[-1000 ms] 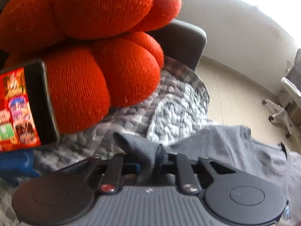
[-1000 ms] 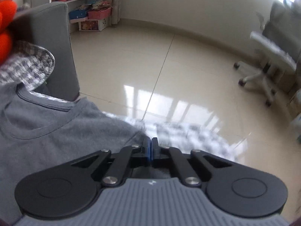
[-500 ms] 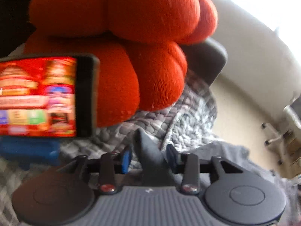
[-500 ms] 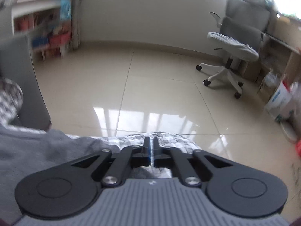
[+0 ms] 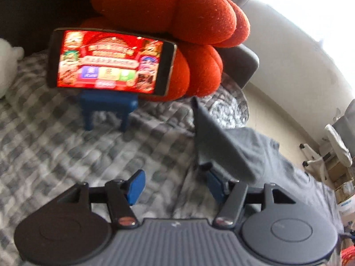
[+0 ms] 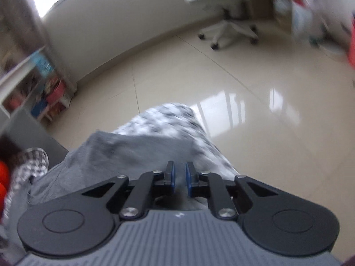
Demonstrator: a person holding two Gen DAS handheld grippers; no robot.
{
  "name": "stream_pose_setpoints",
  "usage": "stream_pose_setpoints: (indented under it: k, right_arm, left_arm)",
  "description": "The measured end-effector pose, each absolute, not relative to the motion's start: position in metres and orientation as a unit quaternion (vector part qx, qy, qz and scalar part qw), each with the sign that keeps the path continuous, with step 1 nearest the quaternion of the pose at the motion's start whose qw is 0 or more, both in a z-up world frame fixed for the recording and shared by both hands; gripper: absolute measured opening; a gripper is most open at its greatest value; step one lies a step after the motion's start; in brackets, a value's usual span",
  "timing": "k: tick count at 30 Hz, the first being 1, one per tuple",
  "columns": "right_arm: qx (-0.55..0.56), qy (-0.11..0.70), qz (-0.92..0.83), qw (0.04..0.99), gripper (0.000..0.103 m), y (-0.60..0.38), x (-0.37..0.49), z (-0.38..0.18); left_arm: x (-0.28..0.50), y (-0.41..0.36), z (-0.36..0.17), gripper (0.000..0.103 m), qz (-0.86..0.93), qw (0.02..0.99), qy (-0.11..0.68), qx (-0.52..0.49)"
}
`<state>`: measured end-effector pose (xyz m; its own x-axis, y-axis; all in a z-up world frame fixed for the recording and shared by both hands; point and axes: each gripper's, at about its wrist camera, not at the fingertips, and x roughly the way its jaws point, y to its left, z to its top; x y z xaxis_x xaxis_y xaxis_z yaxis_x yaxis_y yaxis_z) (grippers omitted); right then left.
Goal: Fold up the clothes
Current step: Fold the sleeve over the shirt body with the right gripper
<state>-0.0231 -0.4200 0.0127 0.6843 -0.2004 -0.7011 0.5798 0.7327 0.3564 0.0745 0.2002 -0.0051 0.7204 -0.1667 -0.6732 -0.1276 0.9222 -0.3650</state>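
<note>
Grey shirt [image 5: 261, 153] corner points upward beside the spread left gripper [image 5: 175, 185].

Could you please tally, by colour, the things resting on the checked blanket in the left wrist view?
Orange: 1, the knot cushion
Blue: 1, the small stand
Black with a red screen: 1, the phone
Grey: 1, the T-shirt
White: 1, a soft thing at the left edge
Total: 5

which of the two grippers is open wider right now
The left gripper: its blue-padded fingers stand far apart, with a fold of the grey shirt draped on its right finger. The right gripper shows only a narrow gap.
</note>
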Motion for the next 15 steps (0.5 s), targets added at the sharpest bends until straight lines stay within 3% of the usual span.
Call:
stream_pose_setpoints:
  k: [10,12,15]
  right_arm:
    - [0.362,0.298,-0.128,0.874,0.018,-0.424,-0.047,0.006]
    - [0.382,0.288,-0.121,0.870,0.048,-0.424,-0.045,0.005]
    - [0.348,0.322,-0.110,0.874,0.050,-0.412,-0.034,0.000]
  left_arm:
    - [0.050,0.203,0.002,0.063,-0.007,0.906,0.380,-0.187]
    - [0.046,0.206,0.001,0.063,-0.004,0.903,0.383,-0.196]
    - [0.043,0.204,-0.002,0.063,-0.005,0.898,0.391,-0.201]
